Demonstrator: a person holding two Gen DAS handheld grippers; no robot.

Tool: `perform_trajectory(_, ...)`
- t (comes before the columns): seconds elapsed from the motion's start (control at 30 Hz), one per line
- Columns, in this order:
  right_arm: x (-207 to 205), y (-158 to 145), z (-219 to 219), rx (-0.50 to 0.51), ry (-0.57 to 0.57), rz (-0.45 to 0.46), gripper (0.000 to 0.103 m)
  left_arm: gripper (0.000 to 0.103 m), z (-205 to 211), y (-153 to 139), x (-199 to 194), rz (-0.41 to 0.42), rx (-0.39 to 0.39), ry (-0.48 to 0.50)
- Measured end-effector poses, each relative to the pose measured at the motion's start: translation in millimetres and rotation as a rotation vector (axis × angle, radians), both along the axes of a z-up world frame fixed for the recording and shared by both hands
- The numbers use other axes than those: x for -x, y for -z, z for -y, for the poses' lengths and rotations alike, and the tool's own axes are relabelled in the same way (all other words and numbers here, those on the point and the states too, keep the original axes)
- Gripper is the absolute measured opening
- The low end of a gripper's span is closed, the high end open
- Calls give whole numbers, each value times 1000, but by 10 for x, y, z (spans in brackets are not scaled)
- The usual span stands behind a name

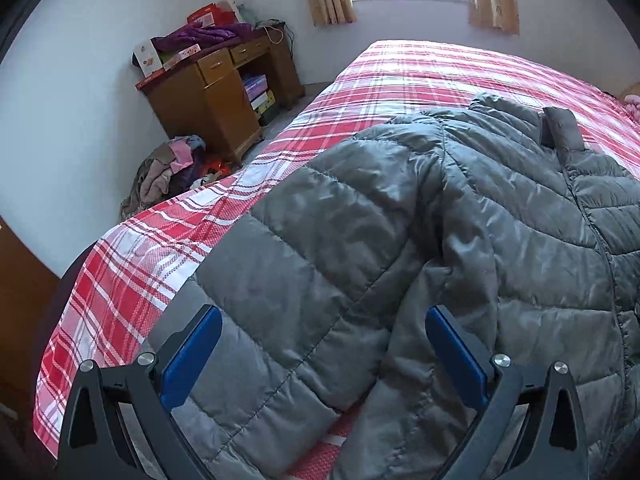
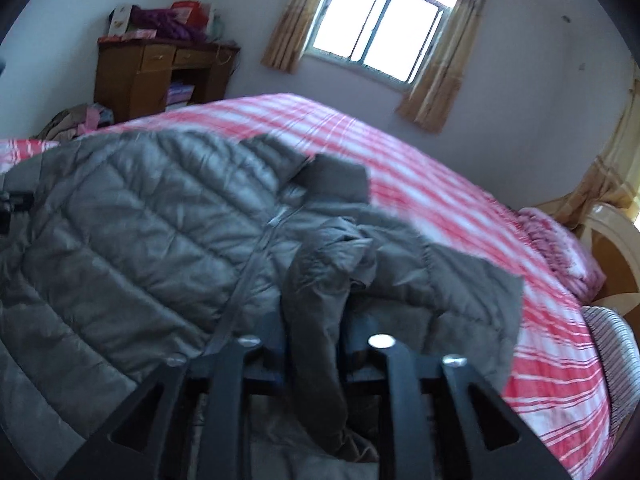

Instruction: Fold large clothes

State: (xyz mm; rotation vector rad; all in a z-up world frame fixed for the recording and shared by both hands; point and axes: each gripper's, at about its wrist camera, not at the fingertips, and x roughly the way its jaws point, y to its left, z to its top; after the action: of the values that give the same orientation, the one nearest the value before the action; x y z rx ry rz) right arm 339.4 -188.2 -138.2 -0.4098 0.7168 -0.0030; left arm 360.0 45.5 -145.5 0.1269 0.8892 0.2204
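Grey quilted puffer jacket (image 1: 460,220) is lying front-up across the red-and-white plaid bed (image 1: 160,248), zipper (image 2: 244,280) closed, collar (image 1: 560,126) pointing toward the window (image 2: 380,28). One sleeve is lying folded over the body, fabric shiny and creased. Left gripper (image 1: 324,356) is hovering over the hem area, jaws spread wide, blue pads (image 1: 192,356) gripping nothing. Right gripper (image 2: 316,344) is sitting with a bunched sleeve (image 2: 320,304) between its jaws; frame is blurred, can't tell if the pads are pressing on it.
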Motion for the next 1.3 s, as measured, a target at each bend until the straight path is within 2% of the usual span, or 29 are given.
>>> perform_trajectory(0.07,97,8,-26,-39,-43,-15,82,102,35,-51,29,9,-12,5)
perform_trajectory(0.2,510,-168,-120,-47,-141,5,82,102,130,-198,41,20,-17,9)
perform_trajectory(0.27,721,-258,-128,-68,-195,18,86,102,213,-262,34,22,-9,19)
perform_trajectory(0.37,966,-295,-43,-59,-231,52,91,102,502,-400,71,39,16,85)
perform_trajectory(0.43,1015,-231,120,-32,-189,56,91,102,702,-446,75,34,53,142)
perform_trajectory(0.57,944,-48,587,3,-11,30,91,102,1259,-406,-43,-20,126,259)
perform_trajectory(0.73,896,156,1103,-30,151,-33,91,102,1837,-150,-366,-110,161,343)
perform_trajectory(0.8,906,209,1210,-63,179,-42,93,101,2014,-32,-478,-130,140,352)
perform_trajectory(0.87,898,245,1236,-87,194,-47,96,80,2154,97,-578,-163,141,367)
perform_trajectory(0.93,901,276,1224,-85,203,-52,98,30,2193,188,-640,-204,185,385)
perform_trajectory(1.0,885,306,1232,-70,207,-61,99,23,2211,189,-615,-201,213,385)
perform_trajectory(1.1,912,297,1274,-72,214,-62,101,15,2175,57,-469,-132,182,414)
perform_trajectory(1.3,925,298,1374,-97,229,-50,103,13,1719,-309,-162,0,146,371)
